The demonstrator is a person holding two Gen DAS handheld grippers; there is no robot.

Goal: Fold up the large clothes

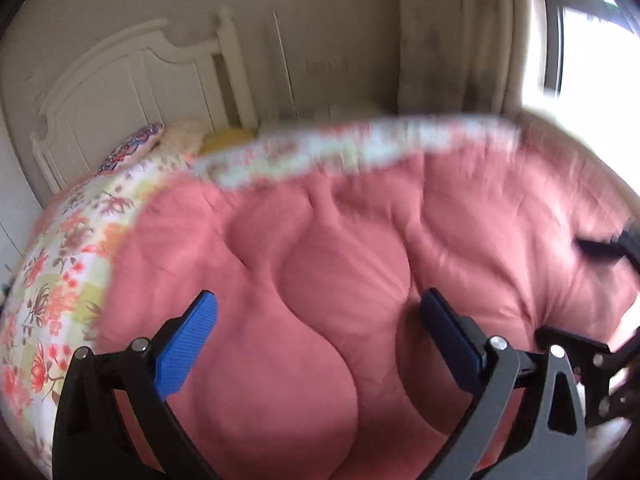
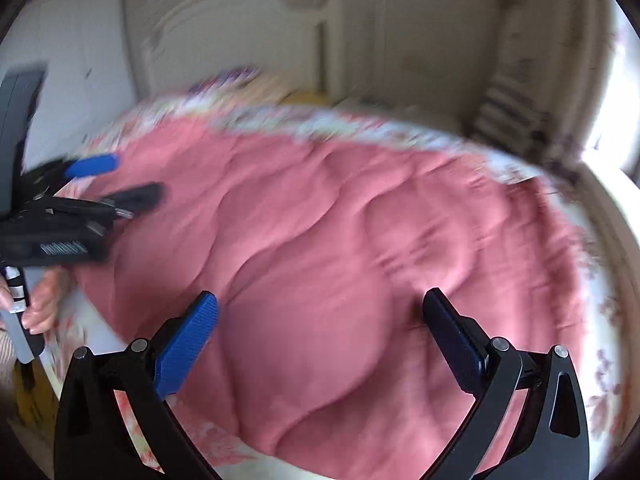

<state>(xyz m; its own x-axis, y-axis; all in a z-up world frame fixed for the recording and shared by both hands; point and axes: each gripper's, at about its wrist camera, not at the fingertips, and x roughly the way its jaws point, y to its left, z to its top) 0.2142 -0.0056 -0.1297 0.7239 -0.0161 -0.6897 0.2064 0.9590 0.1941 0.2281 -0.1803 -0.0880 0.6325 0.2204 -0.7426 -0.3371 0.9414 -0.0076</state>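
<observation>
A thick pink quilt [image 1: 320, 264] with a floral border [image 1: 60, 280] lies spread over a bed, its pink side up. It also fills the right wrist view [image 2: 340, 240]. My left gripper [image 1: 318, 312] is open just above the quilt, holding nothing. My right gripper [image 2: 320, 312] is open above the quilt too, and empty. The left gripper also shows at the left of the right wrist view [image 2: 120, 180], open. Part of the right gripper shows at the right edge of the left wrist view [image 1: 600, 248]. Both views are motion-blurred.
A white headboard [image 1: 120, 92] stands at the far end of the bed with patterned pillows [image 1: 132, 148] against it. A beige curtain [image 1: 452, 40] and a bright window [image 1: 580, 48] are at the right. A hand [image 2: 40, 304] holds the left gripper's handle.
</observation>
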